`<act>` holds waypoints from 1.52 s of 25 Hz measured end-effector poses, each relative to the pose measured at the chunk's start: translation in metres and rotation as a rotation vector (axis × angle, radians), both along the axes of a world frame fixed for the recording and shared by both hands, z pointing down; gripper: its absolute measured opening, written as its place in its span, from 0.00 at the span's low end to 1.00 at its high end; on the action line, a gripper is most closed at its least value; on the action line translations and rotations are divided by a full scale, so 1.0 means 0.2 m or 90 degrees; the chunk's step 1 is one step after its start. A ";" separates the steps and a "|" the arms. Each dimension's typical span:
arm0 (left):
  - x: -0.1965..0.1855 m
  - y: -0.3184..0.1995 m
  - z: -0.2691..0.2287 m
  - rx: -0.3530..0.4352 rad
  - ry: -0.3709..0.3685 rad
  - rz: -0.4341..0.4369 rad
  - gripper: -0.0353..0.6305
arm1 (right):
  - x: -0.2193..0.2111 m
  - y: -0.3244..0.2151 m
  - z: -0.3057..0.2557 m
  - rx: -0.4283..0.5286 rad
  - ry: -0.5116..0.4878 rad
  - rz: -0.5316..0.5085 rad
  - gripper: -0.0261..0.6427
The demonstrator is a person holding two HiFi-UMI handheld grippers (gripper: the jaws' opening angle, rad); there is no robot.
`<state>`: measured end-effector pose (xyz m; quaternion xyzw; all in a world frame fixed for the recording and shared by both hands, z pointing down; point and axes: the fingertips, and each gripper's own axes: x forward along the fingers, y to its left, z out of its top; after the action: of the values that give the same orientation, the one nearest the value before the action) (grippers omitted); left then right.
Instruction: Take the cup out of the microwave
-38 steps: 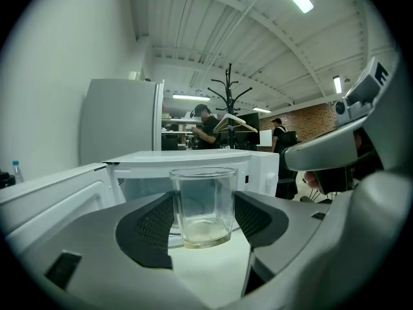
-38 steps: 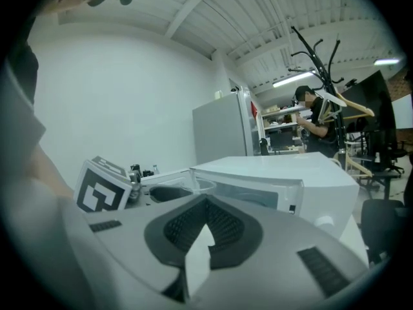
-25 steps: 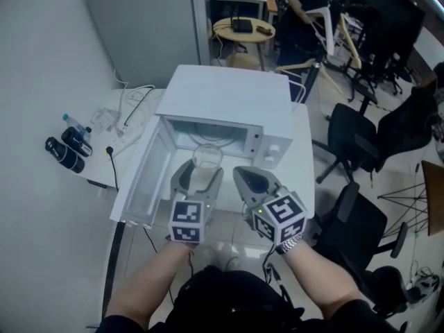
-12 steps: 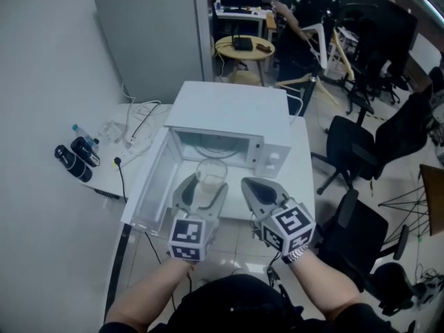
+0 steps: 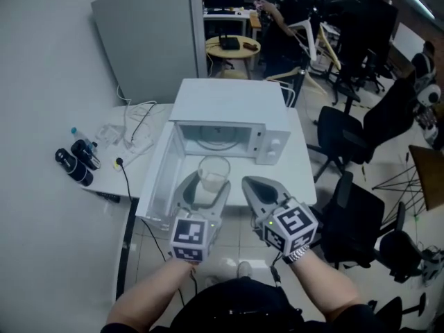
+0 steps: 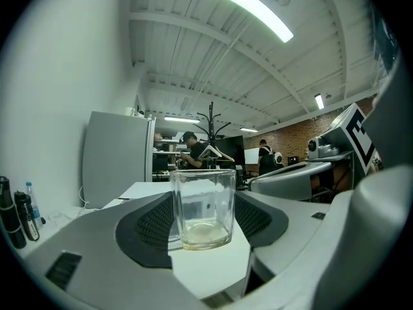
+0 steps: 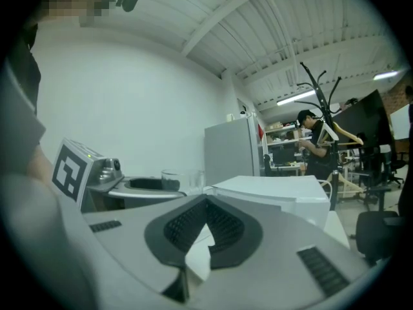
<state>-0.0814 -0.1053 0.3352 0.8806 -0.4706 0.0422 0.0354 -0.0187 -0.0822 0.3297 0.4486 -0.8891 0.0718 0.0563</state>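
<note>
A clear glass cup (image 5: 211,177) (image 6: 202,206) sits upright between the pads of my left gripper (image 5: 205,186) (image 6: 203,221), which is shut on it. The cup hangs in the air in front of the white microwave (image 5: 230,109), outside its open cavity (image 5: 217,139). The microwave door (image 5: 161,179) swings out to the left. My right gripper (image 5: 255,186) (image 7: 205,228) is beside the left one, shut, with nothing between its pads. In the right gripper view the cup (image 7: 174,179) shows faintly at the left, above the left gripper.
The microwave stands on a white table (image 5: 303,179). Cables and bottles (image 5: 78,155) lie on a table part at the left. A grey cabinet (image 5: 149,40) stands behind. Office chairs (image 5: 350,134) crowd the right side. A person sits at a round table (image 5: 232,46) farther back.
Both grippers have drawn back from the microwave and risen. The cup has come with the left gripper, out from the cavity mouth into the air before it.
</note>
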 end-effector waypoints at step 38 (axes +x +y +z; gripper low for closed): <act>0.08 0.18 -0.07 0.030 -0.004 -0.048 0.50 | 0.11 0.17 -0.07 0.033 0.005 -0.038 0.05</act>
<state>-0.0644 -0.0685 0.3203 0.8629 -0.5042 0.0327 0.0145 0.0024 -0.0481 0.3153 0.4238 -0.9033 0.0454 0.0500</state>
